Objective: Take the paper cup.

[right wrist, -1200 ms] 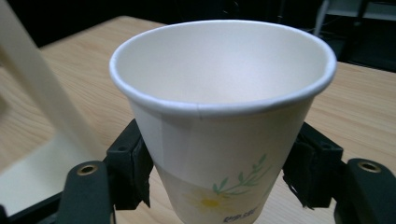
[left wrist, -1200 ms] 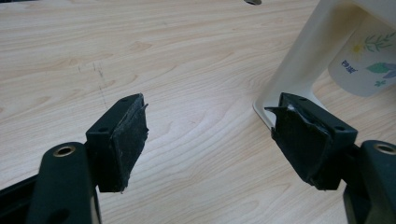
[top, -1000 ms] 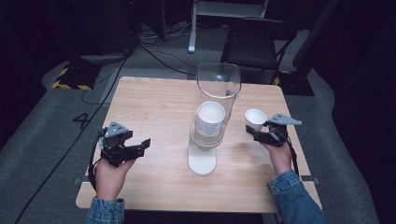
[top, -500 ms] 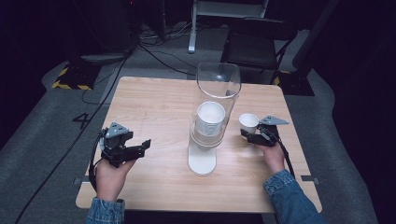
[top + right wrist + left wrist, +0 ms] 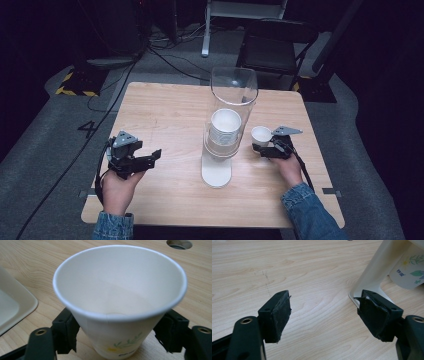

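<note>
The right tool (image 5: 117, 340) grips a paper cup (image 5: 120, 297) upright between its jaws, low on the wall. Squeeze lightly so the thin wall doesn't buckle, and keep it level. The left tool (image 5: 324, 317) rests open beside the dispenser base (image 5: 374, 280) on the tabletop (image 5: 287, 270).

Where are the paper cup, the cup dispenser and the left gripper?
paper cup (image 5: 117, 297), right gripper view, inner wall.
cup dispenser (image 5: 216, 175), high view, white base.
left gripper (image 5: 324, 315), left gripper view, between its fingers.
</note>
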### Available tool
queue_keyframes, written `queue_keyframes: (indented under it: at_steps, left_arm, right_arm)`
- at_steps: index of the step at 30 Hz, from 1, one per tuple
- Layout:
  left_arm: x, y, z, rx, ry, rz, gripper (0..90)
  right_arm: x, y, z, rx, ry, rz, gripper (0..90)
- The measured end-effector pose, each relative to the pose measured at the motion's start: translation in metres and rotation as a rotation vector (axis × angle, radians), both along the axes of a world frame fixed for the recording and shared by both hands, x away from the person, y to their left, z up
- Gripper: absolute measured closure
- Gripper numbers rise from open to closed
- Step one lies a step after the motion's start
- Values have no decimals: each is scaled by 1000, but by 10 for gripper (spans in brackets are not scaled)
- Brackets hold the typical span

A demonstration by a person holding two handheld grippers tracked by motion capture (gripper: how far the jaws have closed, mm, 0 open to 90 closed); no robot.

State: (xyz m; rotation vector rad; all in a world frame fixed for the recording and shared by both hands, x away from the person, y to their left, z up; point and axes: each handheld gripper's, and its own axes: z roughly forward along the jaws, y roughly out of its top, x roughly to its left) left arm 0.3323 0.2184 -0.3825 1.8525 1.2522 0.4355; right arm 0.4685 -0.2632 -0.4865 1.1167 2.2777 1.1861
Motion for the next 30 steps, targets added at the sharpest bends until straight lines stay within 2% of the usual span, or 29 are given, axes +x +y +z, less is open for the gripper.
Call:
queue_keyframes:
  at_steps: [1, 4, 6, 9, 10, 11, 13, 14, 15, 16, 17, 21, 22, 23, 30]
  left_arm:
    - [0, 0, 0, -1, -1, 0, 262]
    - [1, -1, 0, 0, 0, -2, 262]
    - [1, 0, 1, 0, 0, -4, 262]
    - [1, 0, 1, 0, -2, -6, 262]
    - [2, 0, 1, -3, -1, -4, 261]
    - [2, -1, 1, -4, -2, -5, 261]
    - [3, -1, 1, -1, 0, -11, 261]
    - [3, -1, 1, -1, 3, -12, 260]
    - [3, -1, 1, -1, 3, -12, 261]
    - [3, -1, 1, -1, 2, -12, 260]
    - [2, -1, 1, -4, 2, -9, 260]
    - [2, -1, 1, -4, 0, -7, 260]
    - [2, -1, 1, -3, 0, -8, 260]
    - [2, 0, 1, -2, 0, -10, 260]
    - [1, 4, 3, -6, 4, -14, 254]
  right_arm:
    - [0, 0, 0, 0, 0, 0, 252]
    - [1, -1, 0, 13, 13, 3, 157]
    - [0, -1, 2, 23, 23, 10, 148]
    - [-3, -1, 7, 15, 7, 15, 138]
    - [-5, -3, 10, 9, -1, 11, 100]
    - [-5, -3, 10, 9, -1, 11, 100]
    - [-7, -7, 15, 30, -2, 5, 88]
    - [-9, -13, 22, 60, -23, -14, 68]
    - [-9, -13, 22, 60, -23, -14, 68]
    - [-11, -19, 31, 74, -35, -27, 43]
    - [-11, -19, 31, 74, -35, -27, 43]
    - [-20, -29, 52, 115, -55, -28, 38]
    - [-26, -31, 62, 127, -84, -28, 38]
    - [-26, -31, 62, 127, -84, -28, 38]
    - [-49, -42, 101, 157, -158, -19, 39]
